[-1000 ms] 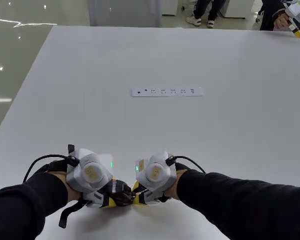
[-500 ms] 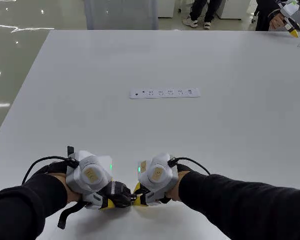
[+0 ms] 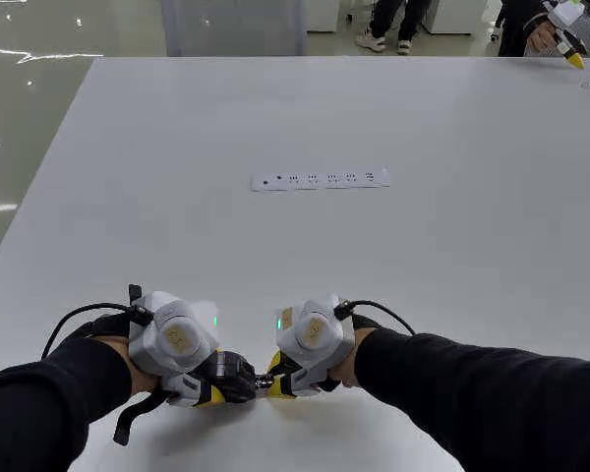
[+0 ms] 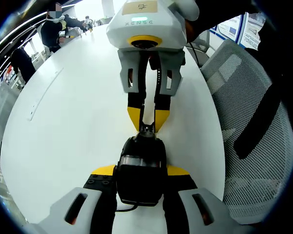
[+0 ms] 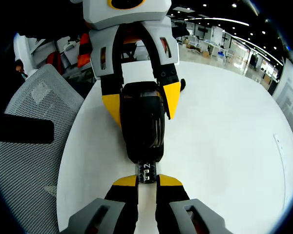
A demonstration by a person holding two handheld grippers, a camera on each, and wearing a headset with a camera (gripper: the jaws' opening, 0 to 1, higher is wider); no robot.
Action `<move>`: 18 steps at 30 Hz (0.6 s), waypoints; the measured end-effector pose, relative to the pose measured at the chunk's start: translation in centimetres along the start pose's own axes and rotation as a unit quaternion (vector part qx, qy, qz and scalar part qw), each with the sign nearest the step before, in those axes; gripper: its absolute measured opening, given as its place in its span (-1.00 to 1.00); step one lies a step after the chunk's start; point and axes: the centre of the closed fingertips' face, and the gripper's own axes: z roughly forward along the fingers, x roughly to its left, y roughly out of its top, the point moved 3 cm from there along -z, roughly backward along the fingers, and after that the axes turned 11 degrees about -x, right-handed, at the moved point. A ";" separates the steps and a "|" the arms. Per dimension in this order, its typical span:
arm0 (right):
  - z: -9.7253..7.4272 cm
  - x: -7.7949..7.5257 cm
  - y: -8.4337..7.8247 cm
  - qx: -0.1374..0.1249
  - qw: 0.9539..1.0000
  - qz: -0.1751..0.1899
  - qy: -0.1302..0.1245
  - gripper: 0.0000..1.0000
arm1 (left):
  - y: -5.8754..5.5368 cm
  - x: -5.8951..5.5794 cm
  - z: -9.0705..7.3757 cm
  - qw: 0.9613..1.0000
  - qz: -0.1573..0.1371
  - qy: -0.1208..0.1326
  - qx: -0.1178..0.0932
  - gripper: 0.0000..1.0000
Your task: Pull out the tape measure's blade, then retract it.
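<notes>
Black hard-cased tape measure [image 4: 141, 170] sits well nearer the person than the white power strip [image 3: 320, 181], clenched across its body by the left gripper [image 3: 222, 383]. The right gripper [image 5: 147, 181] pinches the tip of the short marked blade [image 5: 146, 170]. The blade looks thin, springy and slippery, so grip it at the hook end. The white tabletop [image 3: 423, 246] toward the strip gives room.

Left tool [image 4: 140, 170] and right tool [image 5: 146, 179] nose to nose; jaws pinched

My left tool [image 4: 140, 170] and right tool [image 5: 147, 180] are facing each other at the desk's [image 3: 452, 246] near edge, the tape measure [image 3: 233, 376] sitting between them; a power strip [image 3: 320, 180] is lying farther back, mid-desk.
</notes>
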 end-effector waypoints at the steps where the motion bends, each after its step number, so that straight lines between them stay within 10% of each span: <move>1: -0.1 0.0 -0.1 0.000 1.000 0.000 0.000 -0.82 | 0.0 0.0 0.0 1.000 -0.001 0.001 0.000 -0.39; 18: -0.9 -0.2 -0.8 0.012 1.000 0.002 0.003 -0.82 | 0.0 0.1 0.0 1.000 -0.006 0.005 -0.001 -0.38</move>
